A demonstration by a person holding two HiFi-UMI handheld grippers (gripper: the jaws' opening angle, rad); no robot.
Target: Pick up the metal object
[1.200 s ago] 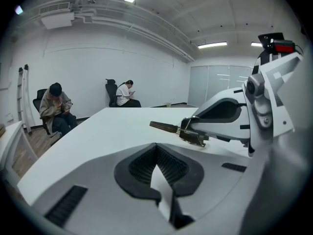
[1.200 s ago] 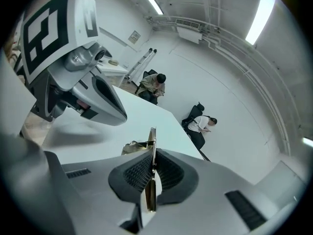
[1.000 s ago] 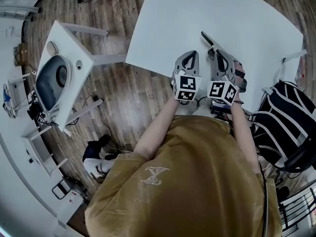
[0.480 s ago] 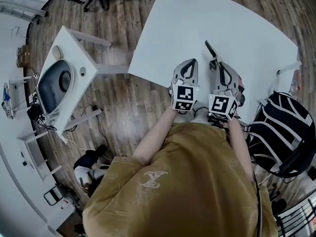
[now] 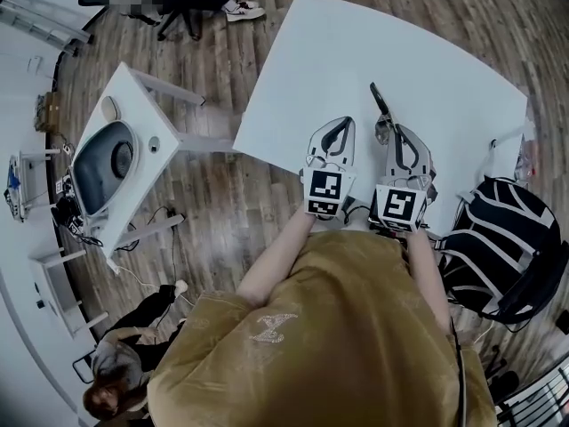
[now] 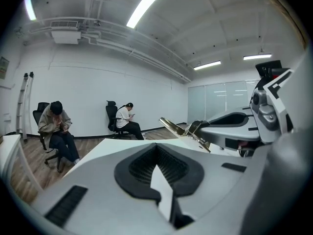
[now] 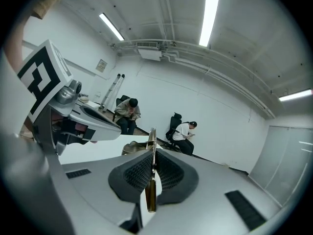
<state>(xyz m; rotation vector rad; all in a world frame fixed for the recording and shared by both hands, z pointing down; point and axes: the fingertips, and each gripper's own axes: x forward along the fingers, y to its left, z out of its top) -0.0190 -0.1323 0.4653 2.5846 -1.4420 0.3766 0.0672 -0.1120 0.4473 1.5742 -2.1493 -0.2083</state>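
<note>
My right gripper [image 5: 383,130] is pinched on the metal object [image 5: 380,103], a thin brass-coloured sprung piece. Its flat blade stands edge-on between my pads in the right gripper view and pokes out toward 11 o'clock over the white table [image 5: 311,43]. My left gripper [image 5: 341,124], at 9 o'clock of the right, has its jaws pressed together on nothing. I judge the grasp made and the lift under way. The next move calls for a firm squeeze and a straight rise, since so narrow a blade could pivot.
</note>
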